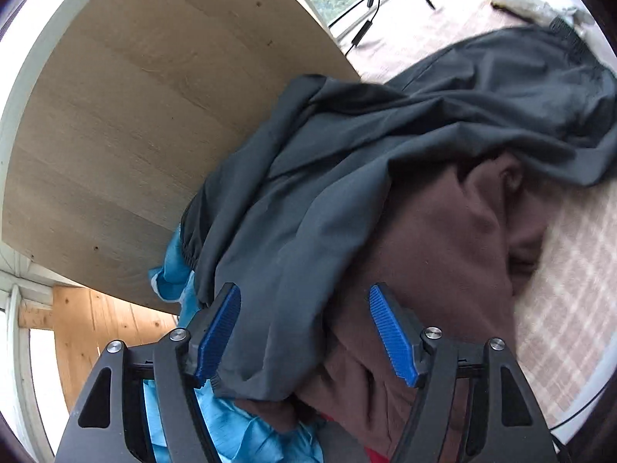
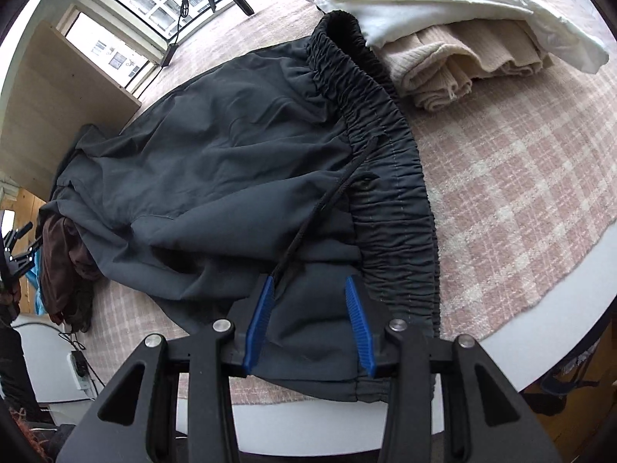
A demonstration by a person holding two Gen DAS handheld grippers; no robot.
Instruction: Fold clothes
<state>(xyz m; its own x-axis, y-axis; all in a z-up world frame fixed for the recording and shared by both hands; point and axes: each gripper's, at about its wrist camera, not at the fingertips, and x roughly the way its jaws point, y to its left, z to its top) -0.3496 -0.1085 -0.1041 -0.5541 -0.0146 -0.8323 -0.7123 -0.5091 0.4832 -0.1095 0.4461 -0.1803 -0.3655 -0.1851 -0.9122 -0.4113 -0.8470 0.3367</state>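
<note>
Two grippers over dark grey trousers on a checked cloth.

The left gripper [image 1: 304,332] stands wide apart over a fold of the dark grey trousers [image 1: 385,146], its blue pads [image 1: 389,332] clear of the fabric; a brown garment [image 1: 443,239] lies under its right finger and a blue garment [image 1: 231,424] under its left. The right gripper [image 2: 310,324] is part-way apart with trouser cloth near the waistband [image 2: 385,177] between its pads; whether they pinch it cannot be told. The drawcord [image 2: 327,200] runs up from its left finger.
</note>
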